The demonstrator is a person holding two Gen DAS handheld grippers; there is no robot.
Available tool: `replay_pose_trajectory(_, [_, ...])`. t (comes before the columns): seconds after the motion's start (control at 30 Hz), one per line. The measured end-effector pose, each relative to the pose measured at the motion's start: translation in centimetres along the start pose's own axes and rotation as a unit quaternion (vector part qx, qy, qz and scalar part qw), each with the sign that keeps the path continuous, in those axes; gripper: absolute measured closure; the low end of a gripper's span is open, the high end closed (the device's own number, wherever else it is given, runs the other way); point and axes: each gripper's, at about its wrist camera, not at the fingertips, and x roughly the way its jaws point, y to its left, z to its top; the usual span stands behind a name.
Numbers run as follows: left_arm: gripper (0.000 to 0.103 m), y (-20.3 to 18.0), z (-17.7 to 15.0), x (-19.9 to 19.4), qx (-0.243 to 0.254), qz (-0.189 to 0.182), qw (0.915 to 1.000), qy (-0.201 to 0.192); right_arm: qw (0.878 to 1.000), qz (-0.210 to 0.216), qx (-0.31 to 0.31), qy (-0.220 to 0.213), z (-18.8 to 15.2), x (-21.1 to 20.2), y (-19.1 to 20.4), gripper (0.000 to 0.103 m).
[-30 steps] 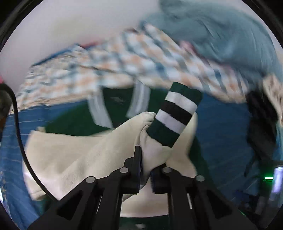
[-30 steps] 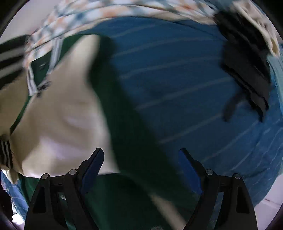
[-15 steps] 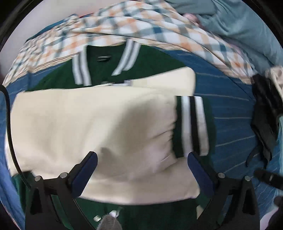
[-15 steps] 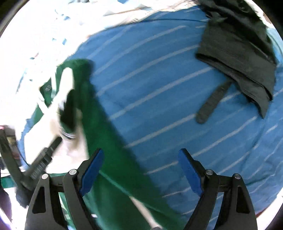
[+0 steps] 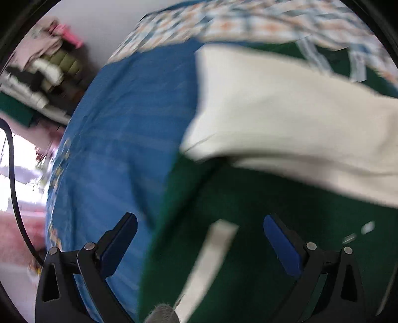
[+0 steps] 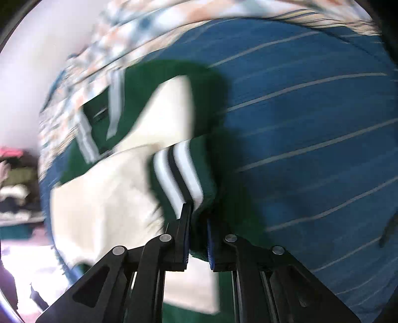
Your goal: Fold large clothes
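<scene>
A green jacket [image 5: 261,236] with cream sleeves [image 5: 286,119] lies on a blue striped bedsheet [image 5: 119,139]. My left gripper [image 5: 199,238] is open and empty, low over the jacket's green body near its left edge. In the right wrist view the jacket [image 6: 174,82] lies with a cream sleeve [image 6: 104,193] folded across it. My right gripper [image 6: 197,223] is shut on the sleeve's green cuff with white and black stripes [image 6: 181,174]. Both views are motion-blurred.
A plaid orange and blue cloth [image 5: 248,22] lies along the far side of the bed, also in the right wrist view [image 6: 124,32]. Stacked clothes on shelves [image 5: 42,74] stand beyond the bed's left edge. A black cable [image 5: 15,179] hangs at the left.
My left gripper let go of the sleeve, opened and swung to the jacket's left edge. My right gripper, open before, has shut on the striped cuff.
</scene>
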Motion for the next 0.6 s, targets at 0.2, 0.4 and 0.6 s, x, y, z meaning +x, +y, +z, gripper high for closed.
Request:
replay_pose_trajectory(0.2, [0.000, 0.7, -1.3, 2.9, -0.009, 0.017, 0.9997, 0.015, 0.995, -0.038, -0.095, 0.006, -5.2, -4.5, -0.9, 0.052])
replay_pose_trajectory(0.4, [0.000, -2.5, 3.1, 6.3, 0.021, 0.072, 0.9972, -0.002, 0.948, -0.146, -0.268, 0.095, -12.9, 1.3, 3.0, 0.052])
replay_pose_trajectory(0.6, [0.000, -0.5, 6.8, 8.6, -0.019, 0.089, 0.9958, 0.004, 0.993, -0.086, -0.074, -0.008, -9.1, 0.4, -0.6, 0.086])
